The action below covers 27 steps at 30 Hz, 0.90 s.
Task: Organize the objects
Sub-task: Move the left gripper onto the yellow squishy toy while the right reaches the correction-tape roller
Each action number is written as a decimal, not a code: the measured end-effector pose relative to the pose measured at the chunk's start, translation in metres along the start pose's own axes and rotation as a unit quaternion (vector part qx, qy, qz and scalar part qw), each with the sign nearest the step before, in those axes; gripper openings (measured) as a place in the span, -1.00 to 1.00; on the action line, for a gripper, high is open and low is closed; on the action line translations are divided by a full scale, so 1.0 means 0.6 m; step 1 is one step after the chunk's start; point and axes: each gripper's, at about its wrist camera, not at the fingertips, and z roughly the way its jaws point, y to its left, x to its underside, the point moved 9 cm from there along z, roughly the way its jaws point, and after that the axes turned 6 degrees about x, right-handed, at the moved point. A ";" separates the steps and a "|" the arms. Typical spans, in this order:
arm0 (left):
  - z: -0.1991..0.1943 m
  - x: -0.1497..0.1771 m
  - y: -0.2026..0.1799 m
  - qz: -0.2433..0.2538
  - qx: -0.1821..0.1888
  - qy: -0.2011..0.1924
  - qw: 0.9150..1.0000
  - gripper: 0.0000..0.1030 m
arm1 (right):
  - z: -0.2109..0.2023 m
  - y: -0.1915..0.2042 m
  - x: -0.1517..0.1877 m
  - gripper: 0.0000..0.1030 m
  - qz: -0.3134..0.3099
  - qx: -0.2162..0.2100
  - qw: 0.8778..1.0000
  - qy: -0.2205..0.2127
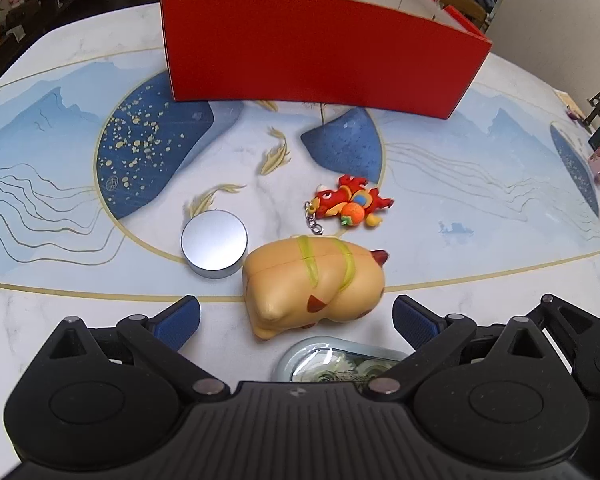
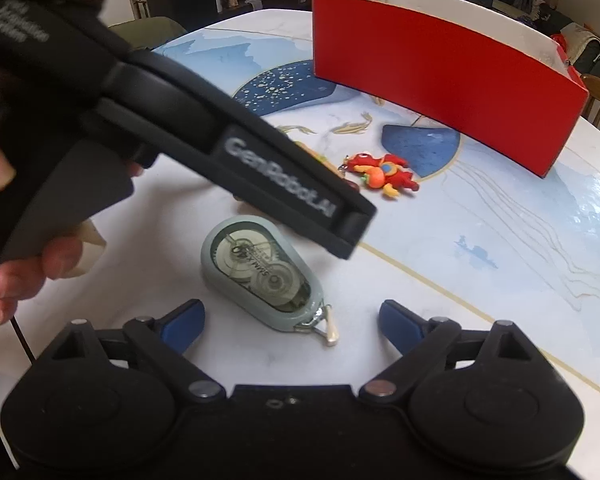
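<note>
1. Red cardboard box (image 1: 320, 60) stands open-topped at the far side of my marble-print table (image 1: 480, 248).
2. My left gripper (image 1: 296, 316) hangs open over a tan squishy animal toy (image 1: 312, 284), beside a silver round tin (image 1: 214, 244) and a red dragon keychain (image 1: 350, 204).
3. My right gripper (image 2: 292, 318) spreads wide around a grey-green correction-tape dispenser (image 2: 262, 276).

A glossy squishy toy (image 1: 314, 286) lies beside a brushed-metal puck (image 1: 214, 243), a rubbery keychain (image 1: 350, 205), a clear-windowed plastic tape dispenser (image 2: 262, 276) and a matt cardboard box (image 1: 320, 56).
</note>
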 end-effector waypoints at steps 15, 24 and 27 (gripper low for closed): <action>0.005 -0.001 -0.003 -0.018 0.020 -0.011 1.000 0.85 | 0.005 0.032 -0.017 0.54 -0.033 0.008 0.999 -0.020; -0.005 -0.004 -0.009 -0.026 0.040 -0.013 0.999 0.40 | -0.002 0.041 -0.020 0.25 -0.038 0.007 0.999 -0.024; -0.008 -0.002 -0.008 -0.027 0.046 -0.013 0.998 0.37 | -0.006 0.042 -0.018 0.21 -0.042 0.008 0.999 -0.024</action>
